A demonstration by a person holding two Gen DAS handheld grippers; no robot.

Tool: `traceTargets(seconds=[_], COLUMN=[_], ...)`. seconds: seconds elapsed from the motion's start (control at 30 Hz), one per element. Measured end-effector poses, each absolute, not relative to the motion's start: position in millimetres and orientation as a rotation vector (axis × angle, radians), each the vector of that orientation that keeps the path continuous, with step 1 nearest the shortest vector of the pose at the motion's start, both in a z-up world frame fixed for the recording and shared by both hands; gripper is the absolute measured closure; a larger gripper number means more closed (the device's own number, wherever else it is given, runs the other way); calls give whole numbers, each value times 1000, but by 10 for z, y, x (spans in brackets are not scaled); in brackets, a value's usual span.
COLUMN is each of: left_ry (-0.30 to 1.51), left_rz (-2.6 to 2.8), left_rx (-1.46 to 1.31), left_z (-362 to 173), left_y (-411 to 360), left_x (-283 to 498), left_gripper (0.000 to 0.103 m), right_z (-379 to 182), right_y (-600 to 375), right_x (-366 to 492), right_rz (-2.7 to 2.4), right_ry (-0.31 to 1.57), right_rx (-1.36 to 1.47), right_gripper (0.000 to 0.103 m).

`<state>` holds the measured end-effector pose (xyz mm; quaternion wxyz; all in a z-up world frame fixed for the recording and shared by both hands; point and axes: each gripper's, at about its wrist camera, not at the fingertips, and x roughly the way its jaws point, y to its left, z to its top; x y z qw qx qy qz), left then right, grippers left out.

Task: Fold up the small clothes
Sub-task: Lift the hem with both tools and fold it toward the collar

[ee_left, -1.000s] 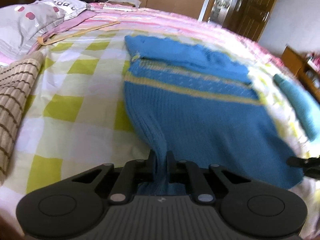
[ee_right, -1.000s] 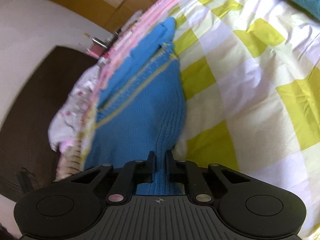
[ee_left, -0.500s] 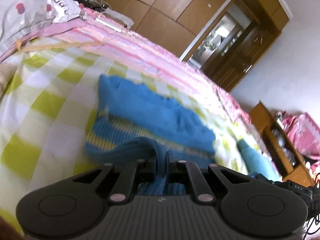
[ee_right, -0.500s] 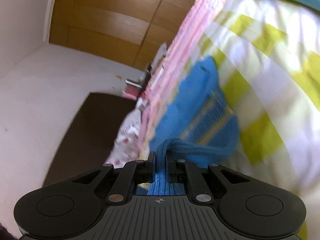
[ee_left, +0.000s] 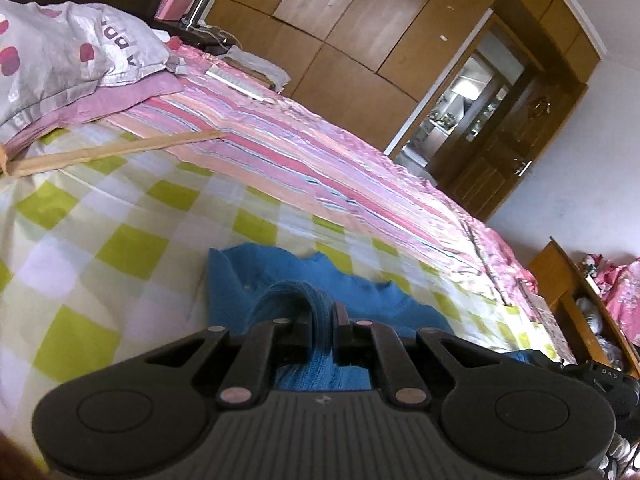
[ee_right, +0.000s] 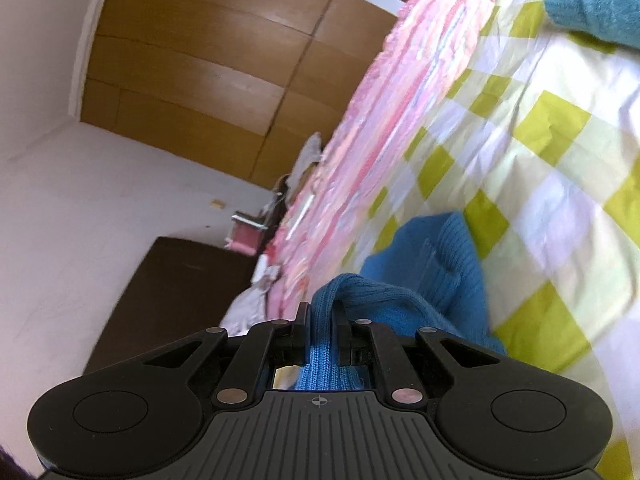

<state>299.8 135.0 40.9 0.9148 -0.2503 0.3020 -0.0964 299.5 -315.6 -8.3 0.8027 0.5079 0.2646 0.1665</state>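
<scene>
blue sweater (ee_left: pixel 256 280) folded further over, both grippers clamped on it

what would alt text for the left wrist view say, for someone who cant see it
The left tongs are shut on a fold of a blue knit sweater, lifted over a green and white checked bedsheet. Behind lie a pink striped cover, a grey pillow and wooden wardrobes.
</scene>
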Motion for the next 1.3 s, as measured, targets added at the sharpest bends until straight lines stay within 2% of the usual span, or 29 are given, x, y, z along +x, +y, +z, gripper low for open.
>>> traceTargets(seconds=[0.57,1.1,1.3], left_ry=[737,712,688], left_rz=[-100,-81,-19], left_rx=[-571,-657,-609], left_z=[12,117,178], left_y=[1401,1523,1521], left_x=[3490,3582,3730], left_gripper=[88,86,86], right_z=[-332,-262,-270], right_y=[-3031,-2920,-2882], right_x=[3539,3662,3809], right_rz=[232,312,294], right_ry=[659,694,678], right_rx=[1073,1056,1101], right_gripper=[89,77,76])
